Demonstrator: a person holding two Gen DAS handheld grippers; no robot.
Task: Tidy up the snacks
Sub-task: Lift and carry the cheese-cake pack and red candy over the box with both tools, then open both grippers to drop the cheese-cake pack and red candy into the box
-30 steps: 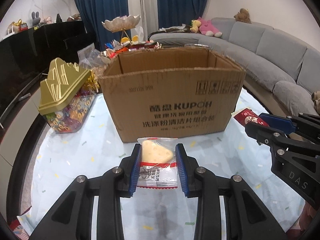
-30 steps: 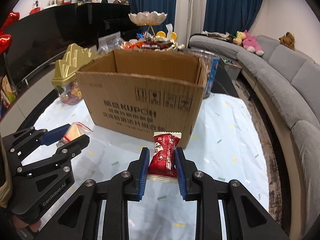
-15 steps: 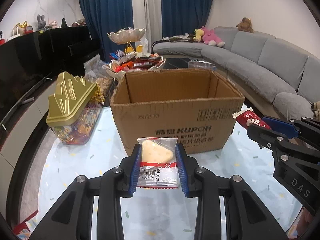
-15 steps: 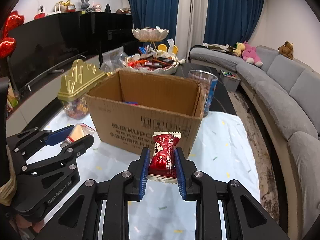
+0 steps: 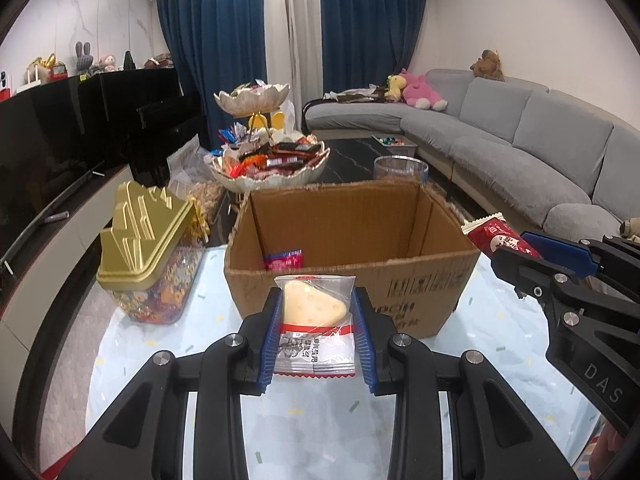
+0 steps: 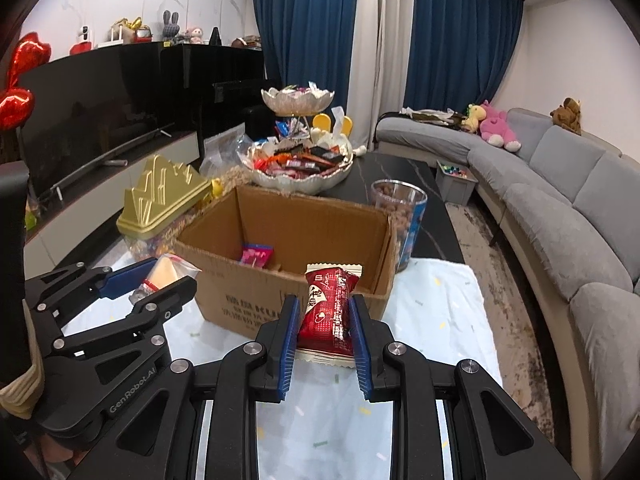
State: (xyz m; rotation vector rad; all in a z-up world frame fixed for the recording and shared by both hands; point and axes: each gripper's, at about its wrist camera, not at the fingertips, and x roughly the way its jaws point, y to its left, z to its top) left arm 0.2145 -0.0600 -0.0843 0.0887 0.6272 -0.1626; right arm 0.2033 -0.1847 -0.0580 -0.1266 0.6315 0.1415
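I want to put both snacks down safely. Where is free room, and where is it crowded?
Free: most of the cardboard box floor beside the pink packet, and the tablecloth right of the box. Crowded: behind the box, around the snack bowl, gold-lidded jar and cup.

"GenRobot.AI" on the left tool [image 6: 120,300], "DAS" on the right tool [image 5: 560,280], partly hidden print on the cardboard box [image 6: 256,304]

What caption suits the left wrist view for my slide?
Left gripper holds a cheese-wedge snack packet before the open cardboard box.
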